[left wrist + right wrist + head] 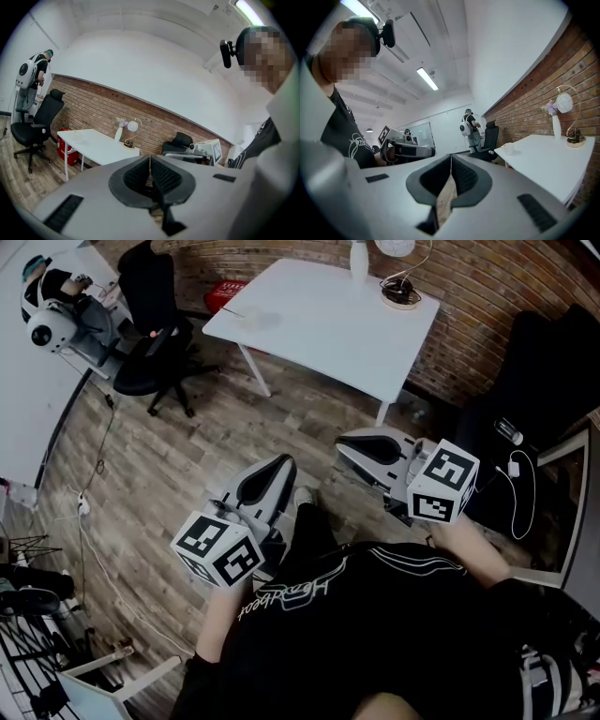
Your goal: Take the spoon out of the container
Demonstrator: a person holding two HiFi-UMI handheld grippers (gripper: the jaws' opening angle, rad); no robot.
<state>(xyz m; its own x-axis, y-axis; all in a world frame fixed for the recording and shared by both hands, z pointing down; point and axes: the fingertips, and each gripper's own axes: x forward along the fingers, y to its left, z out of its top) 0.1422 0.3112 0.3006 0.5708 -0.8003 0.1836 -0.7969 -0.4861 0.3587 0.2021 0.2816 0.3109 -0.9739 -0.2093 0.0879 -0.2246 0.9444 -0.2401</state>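
Brick-walled room, white counter (323,320) at top; left gripper (272,474) and right gripper (370,444) below, fingers (166,177) closed on nothing

text: white script print (286,594), upside down in the head view, seems to read "Heartbeat", letters unsure | on: person's black shirt (412,615), chest | left gripper (274,472) and right gripper (364,442) cubes: square black-and-white code markers, no letters
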